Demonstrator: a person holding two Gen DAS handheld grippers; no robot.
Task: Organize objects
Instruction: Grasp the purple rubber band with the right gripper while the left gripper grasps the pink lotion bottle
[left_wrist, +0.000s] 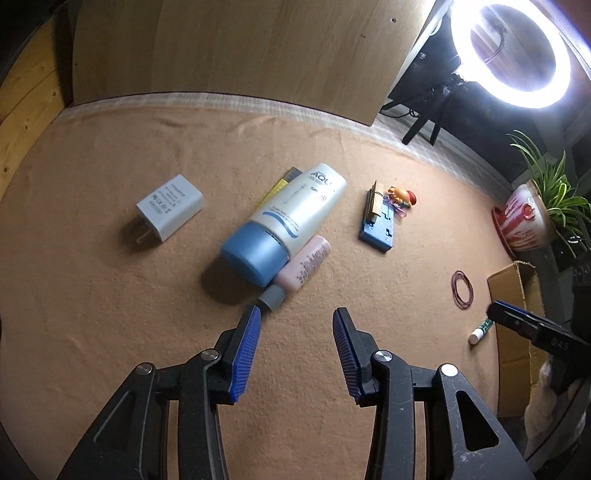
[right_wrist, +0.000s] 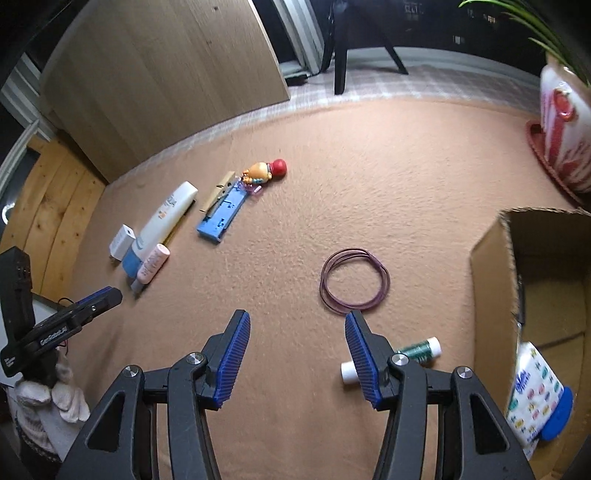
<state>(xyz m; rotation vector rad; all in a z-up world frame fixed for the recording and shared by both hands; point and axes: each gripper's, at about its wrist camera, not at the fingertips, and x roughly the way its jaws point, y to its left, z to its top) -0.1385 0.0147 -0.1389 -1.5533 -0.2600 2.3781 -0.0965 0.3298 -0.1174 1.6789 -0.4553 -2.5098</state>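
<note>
Sunscreen tube (left_wrist: 291, 214), lying on the peach cloth (left_wrist: 147, 295) just ahead of the left gripper (left_wrist: 295, 325), looks light, smooth and probably slippery, its body soft enough to dent; the stiff blue cap (left_wrist: 255, 258) is likely the surer hold. A small pink bottle (left_wrist: 304, 264) touches the tube's right side and crowds that grip, and a yellow ruler (left_wrist: 275, 188) pokes from under it. Left of the tube sits a white charger (left_wrist: 170, 206); right of it a blue block (left_wrist: 376, 225), then rubber bands (right_wrist: 354, 280). Both the left and the right gripper (right_wrist: 297, 332) stand parted, holding nothing.
</note>
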